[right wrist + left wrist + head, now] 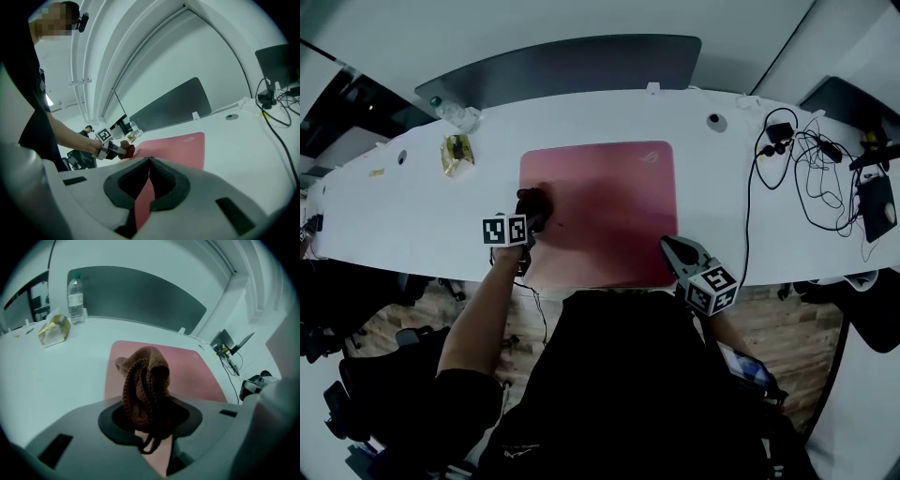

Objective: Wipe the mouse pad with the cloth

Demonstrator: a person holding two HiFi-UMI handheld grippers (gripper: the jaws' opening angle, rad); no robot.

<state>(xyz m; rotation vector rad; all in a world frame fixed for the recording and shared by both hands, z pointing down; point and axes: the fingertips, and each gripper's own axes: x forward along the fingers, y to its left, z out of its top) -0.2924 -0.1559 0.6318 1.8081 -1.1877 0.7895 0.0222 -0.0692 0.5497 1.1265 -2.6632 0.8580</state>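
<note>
A pink mouse pad [609, 202] lies in the middle of the white table [412, 216]. My left gripper [531, 216] is shut on a bunched brown knitted cloth [535, 201] and holds it on the pad's left part. In the left gripper view the cloth [143, 380] sticks up between the jaws of the left gripper [146, 414], with the pad [192, 373] beyond. My right gripper [669, 247] sits at the pad's near right corner, jaws shut tip to tip. The right gripper view looks past the right gripper [149, 161] along the pad [180, 145] to the cloth [128, 150].
A water bottle [457, 113] and a yellow packet [456, 153] stand at the table's back left. Tangled cables and chargers [806, 164] cover the right end. A dark divider panel [572, 64] runs behind the table. Office chairs stand on the floor at left.
</note>
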